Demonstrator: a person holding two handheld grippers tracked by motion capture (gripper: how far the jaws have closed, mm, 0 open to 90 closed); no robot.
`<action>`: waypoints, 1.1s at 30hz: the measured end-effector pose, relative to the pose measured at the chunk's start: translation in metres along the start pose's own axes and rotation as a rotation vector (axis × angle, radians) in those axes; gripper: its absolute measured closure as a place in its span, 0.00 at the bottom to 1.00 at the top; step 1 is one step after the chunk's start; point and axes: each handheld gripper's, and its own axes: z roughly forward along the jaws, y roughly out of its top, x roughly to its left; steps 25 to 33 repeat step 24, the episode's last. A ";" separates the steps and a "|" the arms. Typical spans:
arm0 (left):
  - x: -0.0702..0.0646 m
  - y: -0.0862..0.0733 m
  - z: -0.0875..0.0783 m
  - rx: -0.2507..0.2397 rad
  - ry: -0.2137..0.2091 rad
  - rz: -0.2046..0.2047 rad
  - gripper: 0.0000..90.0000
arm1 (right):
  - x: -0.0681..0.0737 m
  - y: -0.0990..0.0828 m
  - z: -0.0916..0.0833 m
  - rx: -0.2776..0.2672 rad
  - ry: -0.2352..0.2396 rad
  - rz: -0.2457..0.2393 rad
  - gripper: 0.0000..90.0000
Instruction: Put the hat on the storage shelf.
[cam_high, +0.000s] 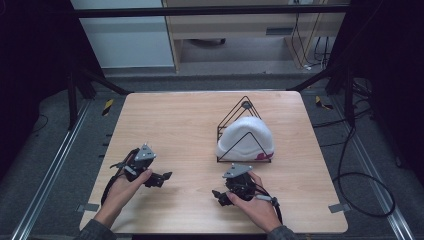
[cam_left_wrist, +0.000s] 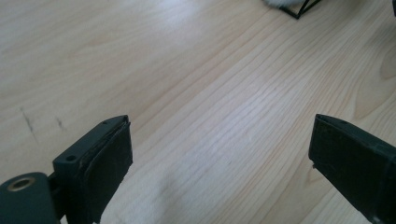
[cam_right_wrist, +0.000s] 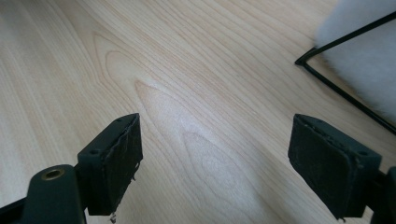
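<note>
White and dome-shaped, the cap (cam_high: 246, 137) sat inside a black wire rack (cam_high: 243, 111) on the far right part of the wooden table (cam_high: 170, 125), a dark red patch showing low at its right edge. It looked soft and pale in the right gripper view, the rack's thin corner crossing in front of it. You held the right gripper (cam_high: 218, 196) just in front of the rack and the left gripper (cam_high: 165, 177) well to the rack's left, both low over bare wood, jaws spread wide and holding nothing. To do the reach well, you likely needed to turn the right gripper toward the rack's open front, come in between the wires, and pinch the cap's rim rather than its crown.
</note>
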 end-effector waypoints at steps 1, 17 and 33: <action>0.001 -0.004 0.001 0.000 0.001 -0.011 0.06 | 0.001 0.001 0.003 0.003 -0.003 0.002 0.20; 0.026 -0.055 0.015 0.012 0.101 -0.158 0.07 | 0.006 0.001 0.038 -0.025 -0.071 0.024 0.15; 0.028 -0.060 0.017 -0.010 0.146 -0.148 0.04 | 0.007 0.001 0.038 -0.026 -0.078 0.032 0.15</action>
